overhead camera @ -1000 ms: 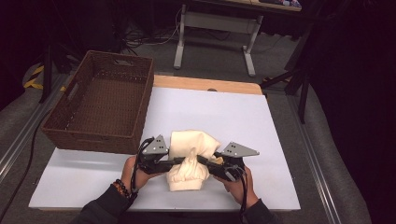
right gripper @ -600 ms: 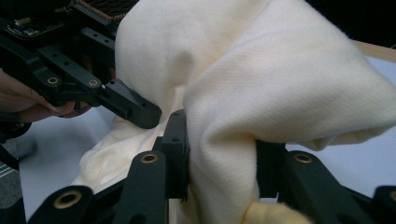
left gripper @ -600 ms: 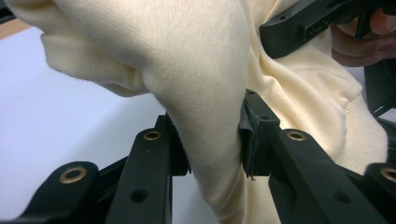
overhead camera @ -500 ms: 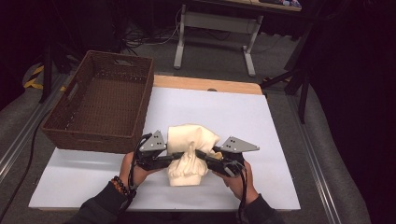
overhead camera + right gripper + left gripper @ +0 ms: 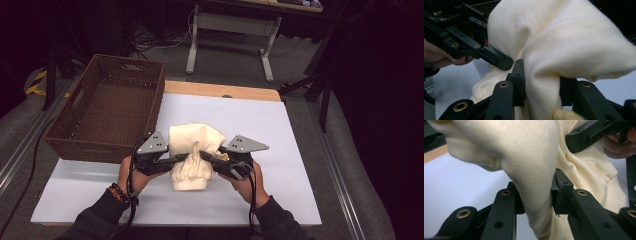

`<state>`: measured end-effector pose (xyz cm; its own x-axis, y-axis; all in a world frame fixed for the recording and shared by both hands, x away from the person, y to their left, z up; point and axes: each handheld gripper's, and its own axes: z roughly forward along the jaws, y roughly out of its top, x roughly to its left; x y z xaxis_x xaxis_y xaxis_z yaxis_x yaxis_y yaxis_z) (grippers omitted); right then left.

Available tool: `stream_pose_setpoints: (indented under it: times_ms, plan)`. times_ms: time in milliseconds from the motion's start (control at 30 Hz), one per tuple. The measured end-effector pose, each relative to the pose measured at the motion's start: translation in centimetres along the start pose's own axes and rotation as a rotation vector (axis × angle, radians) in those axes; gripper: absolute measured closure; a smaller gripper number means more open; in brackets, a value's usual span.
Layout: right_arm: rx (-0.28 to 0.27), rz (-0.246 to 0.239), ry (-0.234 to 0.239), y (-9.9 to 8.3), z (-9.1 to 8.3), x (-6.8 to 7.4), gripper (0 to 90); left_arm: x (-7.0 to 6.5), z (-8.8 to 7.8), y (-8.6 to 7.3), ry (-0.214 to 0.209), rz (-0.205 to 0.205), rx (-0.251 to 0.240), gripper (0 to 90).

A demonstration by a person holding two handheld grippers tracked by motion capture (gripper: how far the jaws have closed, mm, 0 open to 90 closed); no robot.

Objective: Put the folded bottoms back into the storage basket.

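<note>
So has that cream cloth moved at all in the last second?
Yes. The cream cloth, pinched by the left gripper and right gripper, has risen, its top edge now nearer the wicker basket's far rim in the high view.

Two black grippers: left gripper (image 5: 186, 159), right gripper (image 5: 204, 157). Each topped with grey three-cornered plate bearing small dark holes. Jaws black, flat bars, with brass-ringed pivots and plain bolt holes. Black cable trailing from each. Dark sleeves (image 5: 100, 220) on both forearms. Dark beaded bracelet (image 5: 120, 192) on left wrist.
</note>
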<state>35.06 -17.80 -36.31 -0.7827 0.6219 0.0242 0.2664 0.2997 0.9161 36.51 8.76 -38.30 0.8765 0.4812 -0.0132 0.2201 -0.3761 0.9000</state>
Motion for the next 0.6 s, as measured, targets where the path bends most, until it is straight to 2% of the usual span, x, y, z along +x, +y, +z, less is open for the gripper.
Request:
stream_pose_setpoints:
  times_ms: [433, 600]
  plan:
    - [-0.01, -0.032, 0.041, 3.1, 1.6, 0.7, 65.4, 1.4, -2.8, 0.7, 0.047, -0.006, -0.027, 69.2]
    - [-0.014, -0.06, 0.048, 4.1, 2.6, 0.8, 65.4, 2.0, -3.7, 0.9, 0.068, -0.017, -0.032, 69.3]
